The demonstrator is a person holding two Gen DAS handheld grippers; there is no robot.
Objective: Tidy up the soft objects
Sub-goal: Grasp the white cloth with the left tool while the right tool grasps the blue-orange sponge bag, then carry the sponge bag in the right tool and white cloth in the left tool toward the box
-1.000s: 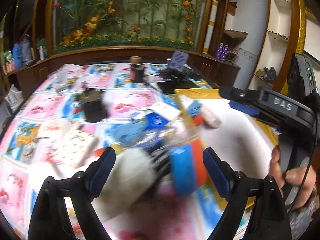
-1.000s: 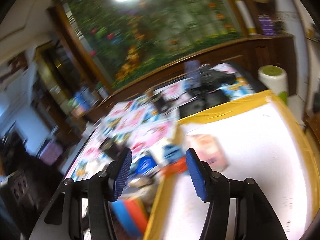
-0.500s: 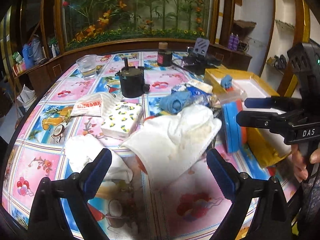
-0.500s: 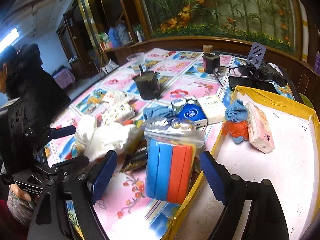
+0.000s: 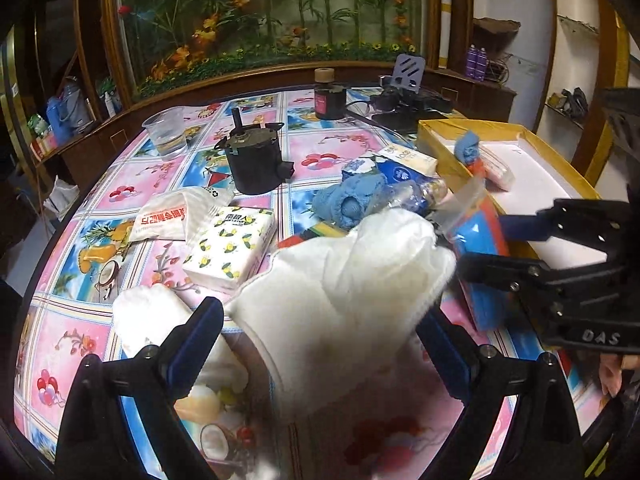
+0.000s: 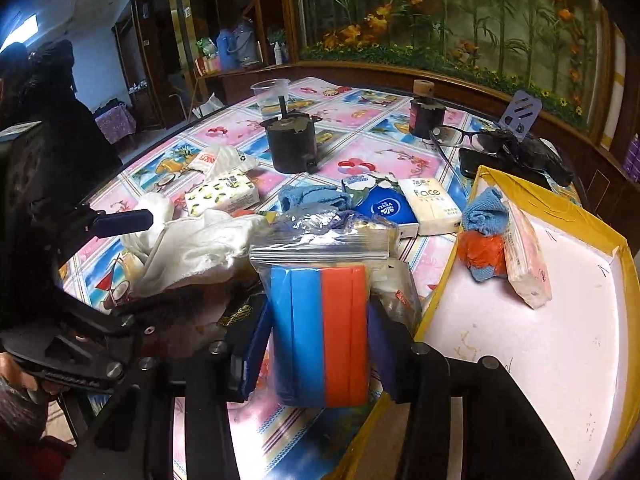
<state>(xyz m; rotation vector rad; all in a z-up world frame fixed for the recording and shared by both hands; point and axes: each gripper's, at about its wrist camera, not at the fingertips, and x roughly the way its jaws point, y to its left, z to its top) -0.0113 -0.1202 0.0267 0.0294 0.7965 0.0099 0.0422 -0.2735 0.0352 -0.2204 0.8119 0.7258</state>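
The right hand-held gripper (image 6: pixel 318 354) is closing on one bag of sponges (image 6: pixel 320 312), two blue and two orange, beside the yellow box (image 6: pixel 452 264). The left hand-held gripper (image 5: pixel 320 344) stands open around one white cloth (image 5: pixel 340 292) on the tabletop (image 5: pixel 328 152). Farther off lie three tissue packs.

A clear zip bag of blue and orange sponges (image 6: pixel 320 328) stands upright at lower centre of the right wrist view. A crumpled white cloth (image 5: pixel 344 296) fills the left wrist view's centre. A blue rolled cloth (image 5: pixel 348 200) lies above it. A lemon-print tissue pack (image 5: pixel 232 248) lies flat, centre left.
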